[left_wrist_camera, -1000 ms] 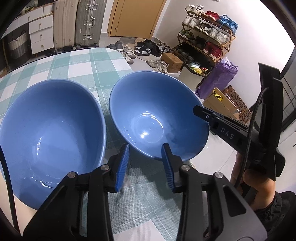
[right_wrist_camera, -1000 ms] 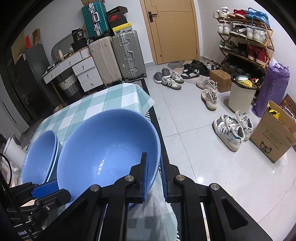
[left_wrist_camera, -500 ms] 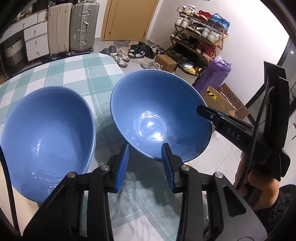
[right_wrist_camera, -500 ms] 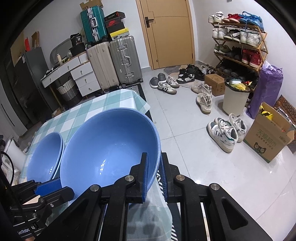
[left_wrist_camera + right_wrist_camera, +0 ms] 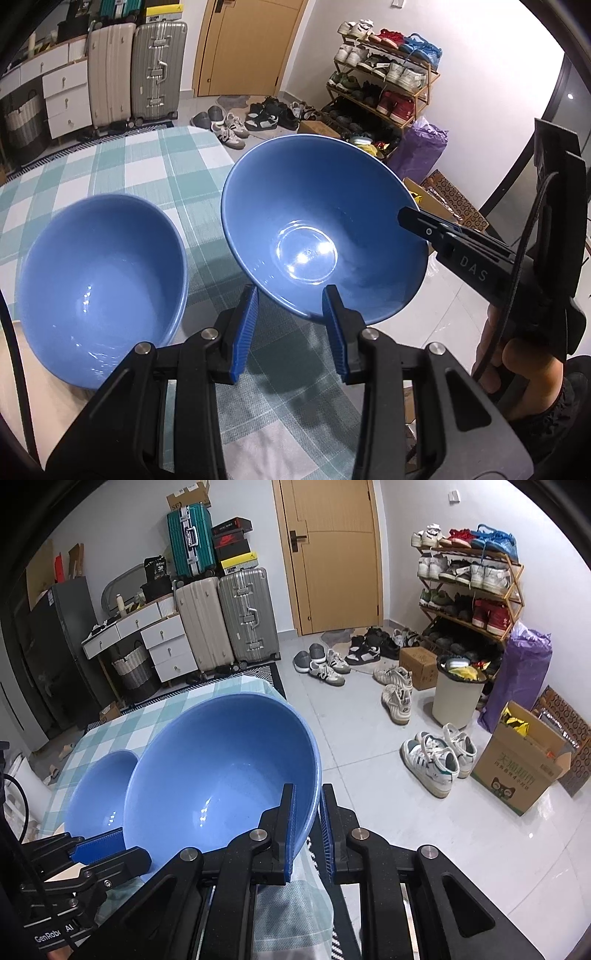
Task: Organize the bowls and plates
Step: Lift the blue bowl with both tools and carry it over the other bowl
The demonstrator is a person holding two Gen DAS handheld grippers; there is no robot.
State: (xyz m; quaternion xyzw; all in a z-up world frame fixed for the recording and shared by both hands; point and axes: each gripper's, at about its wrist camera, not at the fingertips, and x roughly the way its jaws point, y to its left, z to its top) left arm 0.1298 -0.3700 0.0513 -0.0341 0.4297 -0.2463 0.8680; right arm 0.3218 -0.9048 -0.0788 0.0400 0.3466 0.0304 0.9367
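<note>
The right tongs (image 5: 307,823) are closed on the rim of a large blue bowl (image 5: 221,775); one blue pad is inside the bowl wall and the other is outside. This held bowl (image 5: 321,236) is tilted, with its opening turned toward the left side, and it hangs above the edge of the table (image 5: 147,173), which has a green and white checked cloth. A second blue bowl (image 5: 99,266) sits on the table just to the left of the held bowl; the two are near but do not touch. In the right wrist view this second bowl (image 5: 99,786) is partly hidden behind the held one. The left tongs (image 5: 290,332) are open, with nothing between the pads, and they hover above the cloth in front of the held bowl.
</note>
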